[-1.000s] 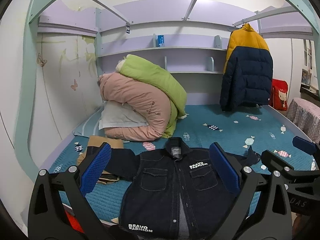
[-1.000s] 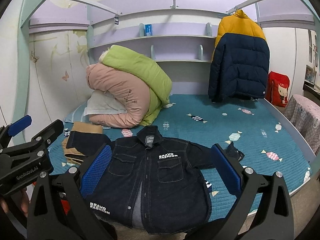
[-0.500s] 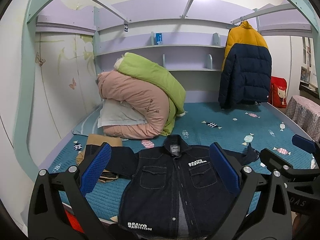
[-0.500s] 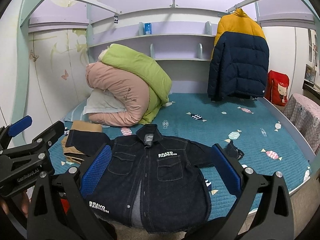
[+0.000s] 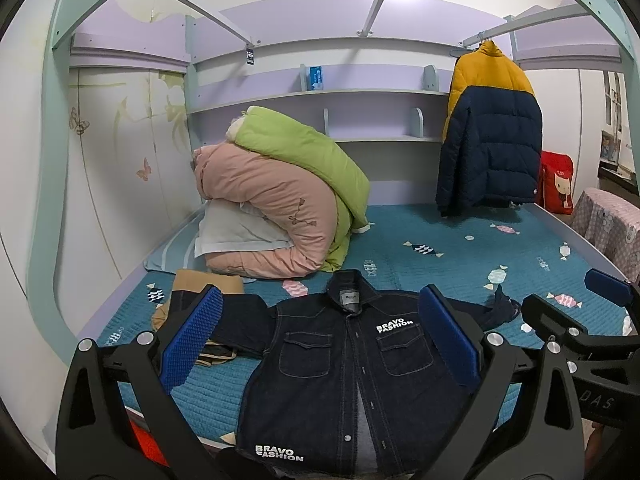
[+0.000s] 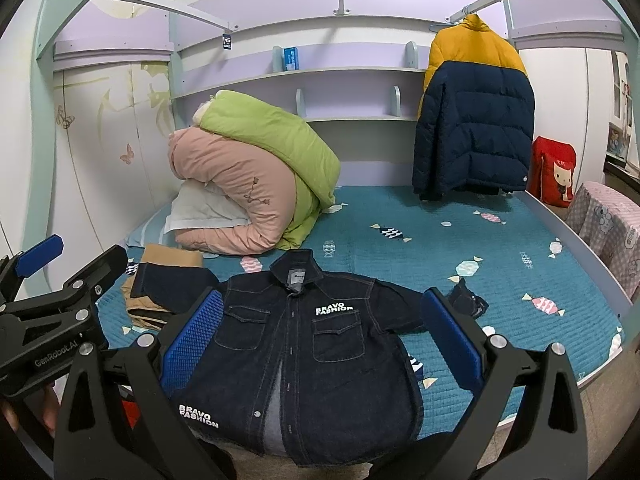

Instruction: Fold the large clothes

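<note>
Left wrist view: your left gripper (image 5: pixel 318 338) hangs spread wide, empty, above the denim jacket (image 5: pixel 352 376) lying flat on the bed (image 5: pixel 460 256). Right wrist view: your right gripper (image 6: pixel 320 334) gapes too; pinch each sleeve near its cuff.

The jacket (image 6: pixel 312 344) lay spread at the near edge of the bed (image 6: pixel 420 240), folded trousers (image 6: pixel 156 280) under its left sleeve, rolled quilts (image 6: pixel 256 176) behind on the left, and a hanging coat (image 6: pixel 472 116) at the back right.
</note>
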The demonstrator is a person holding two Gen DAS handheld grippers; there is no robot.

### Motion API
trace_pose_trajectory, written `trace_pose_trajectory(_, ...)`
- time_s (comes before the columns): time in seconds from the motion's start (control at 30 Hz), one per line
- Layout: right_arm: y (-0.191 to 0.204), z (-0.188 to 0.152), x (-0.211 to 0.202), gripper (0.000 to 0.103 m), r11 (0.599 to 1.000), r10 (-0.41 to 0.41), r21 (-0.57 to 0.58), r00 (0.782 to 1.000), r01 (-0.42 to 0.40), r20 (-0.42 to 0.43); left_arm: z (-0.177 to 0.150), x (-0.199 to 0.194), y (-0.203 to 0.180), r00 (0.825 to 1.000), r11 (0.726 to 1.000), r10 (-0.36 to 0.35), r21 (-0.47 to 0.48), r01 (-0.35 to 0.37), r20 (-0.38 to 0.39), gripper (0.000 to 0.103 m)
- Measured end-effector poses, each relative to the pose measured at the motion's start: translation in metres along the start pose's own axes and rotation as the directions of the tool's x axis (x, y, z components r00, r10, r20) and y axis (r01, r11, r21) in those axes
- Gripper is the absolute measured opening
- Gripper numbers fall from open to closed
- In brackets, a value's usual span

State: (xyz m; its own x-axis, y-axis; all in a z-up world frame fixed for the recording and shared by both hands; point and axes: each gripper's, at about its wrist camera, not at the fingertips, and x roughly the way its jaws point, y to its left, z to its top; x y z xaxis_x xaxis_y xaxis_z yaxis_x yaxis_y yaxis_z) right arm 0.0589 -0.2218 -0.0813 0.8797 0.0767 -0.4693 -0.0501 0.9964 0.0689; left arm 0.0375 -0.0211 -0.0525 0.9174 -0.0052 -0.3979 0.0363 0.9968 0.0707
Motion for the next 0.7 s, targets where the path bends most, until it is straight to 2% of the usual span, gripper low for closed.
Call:
trace_pose_trajectory(0.37, 0.0, 0.001, 0.007, 0.096, 1.0, 0.007, -0.002, 1.0, -0.007, -0.003, 0.006, 0.005, -0.002, 1.0, 1.0, 0.0, 0.005, 0.0, -0.011, 0.098)
trace_pose_trajectory(0.7, 0.007, 0.005, 0.035, 0.096, 1.0, 0.031, -0.003, 0.999, -0.031, -0.019, 0.014, 0.036, 0.008, 0.999, 1.0, 0.021, 0.0, -0.021, -0.039, 0.098)
